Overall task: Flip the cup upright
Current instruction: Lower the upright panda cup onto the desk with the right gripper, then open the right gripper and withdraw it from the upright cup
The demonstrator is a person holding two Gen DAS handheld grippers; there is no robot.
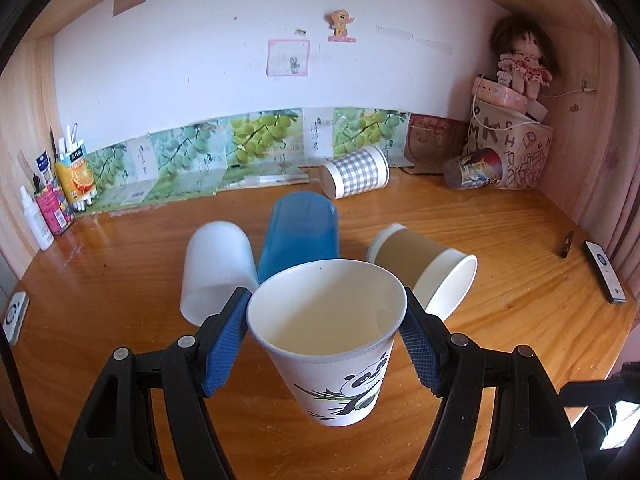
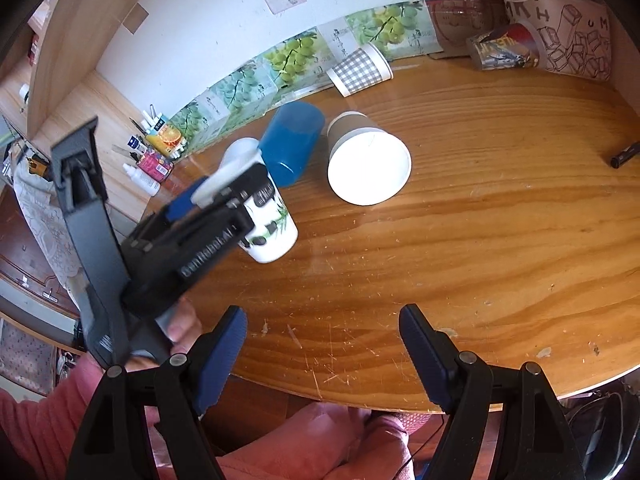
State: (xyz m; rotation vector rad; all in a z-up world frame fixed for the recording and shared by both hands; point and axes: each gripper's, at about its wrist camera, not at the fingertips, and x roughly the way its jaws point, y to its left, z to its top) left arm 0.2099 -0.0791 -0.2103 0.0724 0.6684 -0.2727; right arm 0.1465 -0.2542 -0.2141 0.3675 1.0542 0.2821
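Observation:
A white paper cup with a panda print (image 1: 332,344) stands mouth-up on the wooden desk (image 1: 520,264), its base on the wood. My left gripper (image 1: 326,316) has its blue pads (image 1: 226,344) against the cup's rim on both sides. In the right wrist view the cup (image 2: 270,232) shows under the left gripper's black body (image 2: 208,236). My right gripper (image 2: 322,344) is open and empty over the desk's front edge, away from the cups.
Lying on their sides behind the panda cup: a translucent white cup (image 1: 218,268), a blue cup (image 1: 300,236), a brown-sleeved paper cup (image 1: 428,268). Further back lie a checked cup (image 1: 356,172) and a dark printed cup (image 1: 474,168). A remote (image 1: 604,272) and pen (image 1: 566,244) lie at right.

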